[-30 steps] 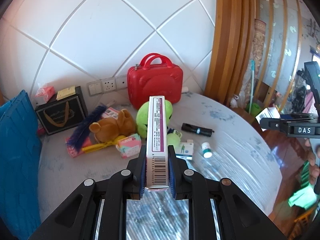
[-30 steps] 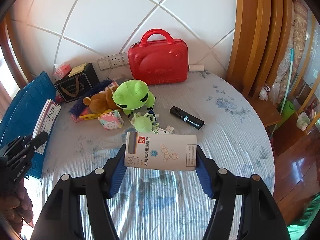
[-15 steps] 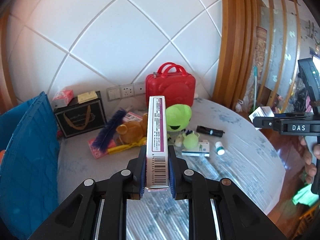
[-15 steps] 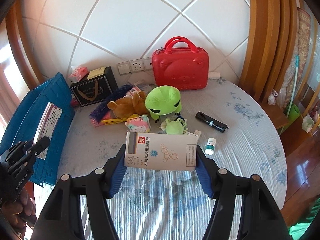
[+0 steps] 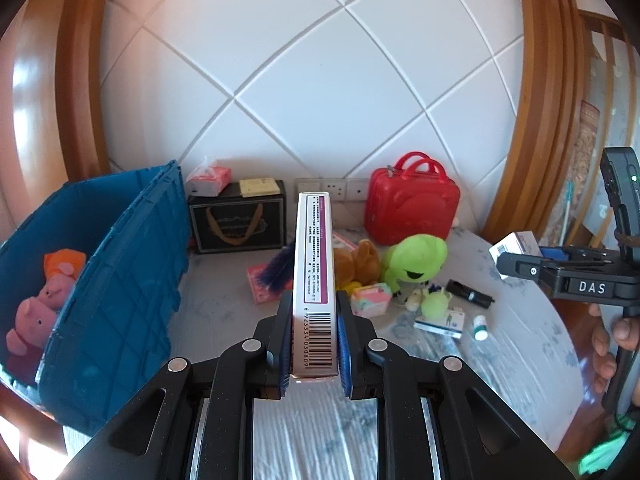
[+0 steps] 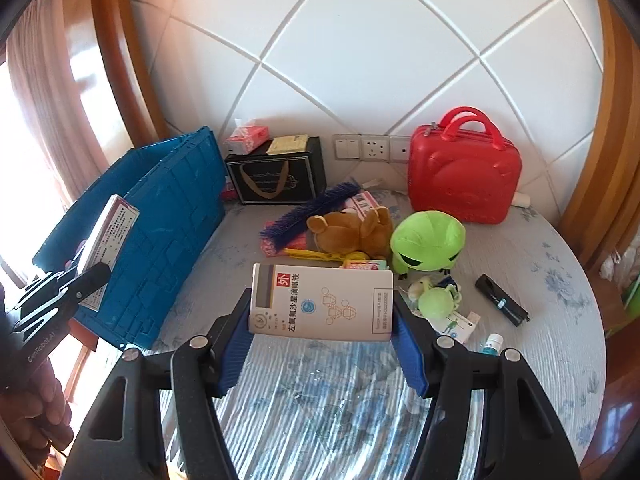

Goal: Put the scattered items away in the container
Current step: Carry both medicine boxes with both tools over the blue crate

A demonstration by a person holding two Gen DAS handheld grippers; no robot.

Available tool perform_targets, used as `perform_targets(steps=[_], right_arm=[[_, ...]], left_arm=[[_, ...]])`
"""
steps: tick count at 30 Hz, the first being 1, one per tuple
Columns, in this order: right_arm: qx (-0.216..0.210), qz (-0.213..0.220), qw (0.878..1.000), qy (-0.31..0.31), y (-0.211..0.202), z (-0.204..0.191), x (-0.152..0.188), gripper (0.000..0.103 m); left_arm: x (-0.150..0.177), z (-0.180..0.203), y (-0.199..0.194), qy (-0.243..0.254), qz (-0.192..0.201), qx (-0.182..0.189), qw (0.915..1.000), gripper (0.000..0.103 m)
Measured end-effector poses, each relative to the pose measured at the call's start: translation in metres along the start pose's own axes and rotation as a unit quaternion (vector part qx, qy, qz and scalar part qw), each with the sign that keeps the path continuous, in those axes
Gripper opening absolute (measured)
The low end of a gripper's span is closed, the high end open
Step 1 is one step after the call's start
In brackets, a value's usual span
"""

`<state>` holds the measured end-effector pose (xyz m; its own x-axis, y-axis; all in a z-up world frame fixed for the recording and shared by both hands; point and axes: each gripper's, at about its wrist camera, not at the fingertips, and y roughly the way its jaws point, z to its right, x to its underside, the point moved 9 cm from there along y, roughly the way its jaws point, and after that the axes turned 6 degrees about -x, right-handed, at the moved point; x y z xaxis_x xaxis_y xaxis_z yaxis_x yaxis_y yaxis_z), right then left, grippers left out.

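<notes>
Left tongs (image 5: 312,344): jaws nearly closed, blue pads clamped flat on both sides of a narrow carton (image 5: 314,280). Right tongs (image 6: 322,344): jaws partway apart, pads pressing the ends of a wide carton (image 6: 320,304). Both point obliquely downward.

A red carry case (image 6: 464,172) with two handles stands upright at the far right of the worktop (image 6: 560,320), against a white quilted wall panel (image 6: 360,48). Left of it, a row of wall sockets and switches (image 6: 370,148) sits low on the panel. Further left stands a black gift bag with gold handles (image 6: 276,178), with a pink tissue pack (image 6: 246,138) and a yellow pad (image 6: 288,144) on top. Curved wooden trim (image 6: 120,60) frames the panel.
</notes>
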<state>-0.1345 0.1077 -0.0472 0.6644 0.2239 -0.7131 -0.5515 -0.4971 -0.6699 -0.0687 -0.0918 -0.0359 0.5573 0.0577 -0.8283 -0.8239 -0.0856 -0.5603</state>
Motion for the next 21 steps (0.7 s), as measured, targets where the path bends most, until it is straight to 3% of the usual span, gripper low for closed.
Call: perform_targets(steps=[8, 21], right_arm=[[-0.027, 0.005, 0.999, -0.035, 0.014, -0.062, -0.018, 0.062], [-0.015, 0.014, 0.999, -0.043, 0.051, -0.198, -0.051, 0.062]], left_arm=[[-0.001, -0.056, -0.014, -0.021, 0.017, -0.025, 0.9993, 0.018], [-0.017, -0.167, -0.023, 0.002, 0.033, 0.013, 0.9994, 0.018]])
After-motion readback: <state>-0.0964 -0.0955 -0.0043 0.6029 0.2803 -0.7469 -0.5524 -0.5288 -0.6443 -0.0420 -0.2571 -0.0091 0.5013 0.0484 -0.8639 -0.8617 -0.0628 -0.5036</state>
